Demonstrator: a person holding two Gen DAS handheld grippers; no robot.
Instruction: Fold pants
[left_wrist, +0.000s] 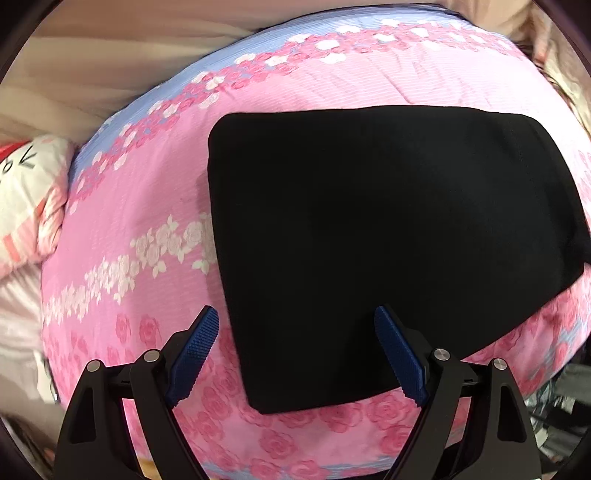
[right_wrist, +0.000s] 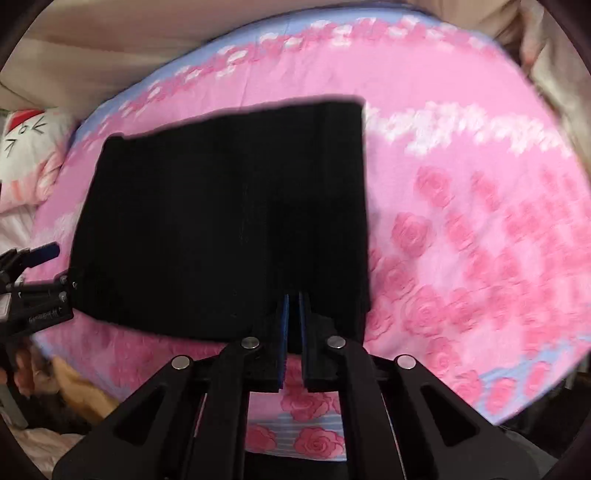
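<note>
Pants (left_wrist: 369, 240) lie folded into a thick black rectangle on the bed (left_wrist: 147, 206), on a pink cover with roses. In the left wrist view the bundle fills the middle and runs toward 3 o'clock; in the right wrist view it sits from the centre toward 9 o'clock. Its edges look straight and the layers are stacked evenly, so I judge the folding is nearly finished or already done.

Left gripper (left_wrist: 295, 354) hovers over the near edge of the pants with its jaws spread wide. One blue pad (left_wrist: 195, 354) is over the cover at 7 o'clock, the other over the black cloth at 5 o'clock. Nothing is between them, so it holds nothing. It probably stands open like this because it has no more cloth to carry.

Right gripper (right_wrist: 293, 332) has its jaws pressed together, with only a thin gap between the pads. Its tips are at the near edge of the pants, toward the bundle's right corner. Whether a thin layer of cloth is caught there I cannot tell, because black cloth and black fingers merge.

A white cushion (left_wrist: 26, 192) with a drawn face lies at 9 o'clock, beside the cover. No container is in view.
</note>
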